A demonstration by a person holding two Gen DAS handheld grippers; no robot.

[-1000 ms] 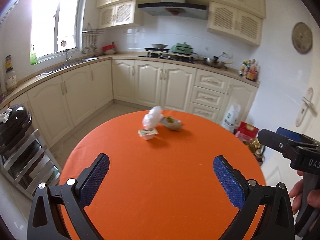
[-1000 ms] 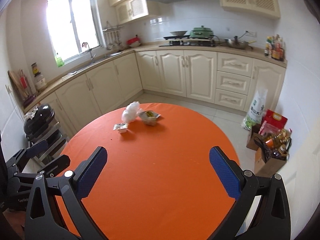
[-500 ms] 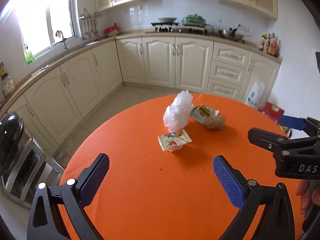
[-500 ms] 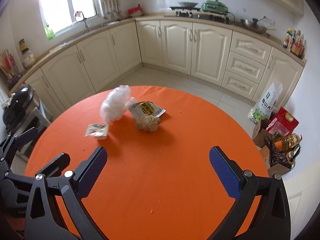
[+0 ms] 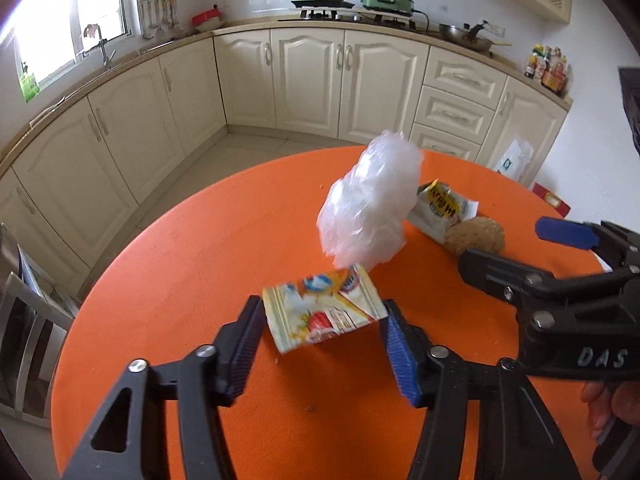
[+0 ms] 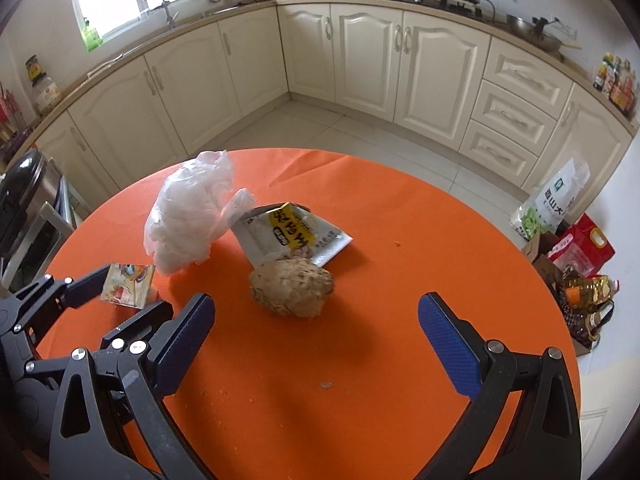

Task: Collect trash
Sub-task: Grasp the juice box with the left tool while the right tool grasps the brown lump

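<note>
Left claw (image 5: pixel 323 334) has just been closing, and I see its blue pads bracketing the small square foil-lidded cup (image 5: pixel 324 312); the pads sit at the lid's two edges, though blur keeps me from telling whether they press on it. Right claw (image 6: pixel 314 330) is spread wide with nothing between its fingers, hanging over bare cloth just short of the brown lumpy ball of crumpled paper (image 6: pixel 292 288).

Crowding is worst at the middle of the round orange table (image 6: pixel 400 220). Just behind the cup stands the crumpled clear plastic bag (image 5: pixel 370 208), upright and leaning over it. Beside the bag lies the torn silver-and-yellow snack wrapper (image 6: pixel 290 234), touching the brown ball. From the left view, the right claw's black arm reaches in from the right edge, close to the ball.

Open cloth runs along the near and right edges, dotted with crumbs. Beyond the far edge is tiled floor (image 6: pixel 360 128), then cream cabinets (image 6: pixel 400 52).
</note>
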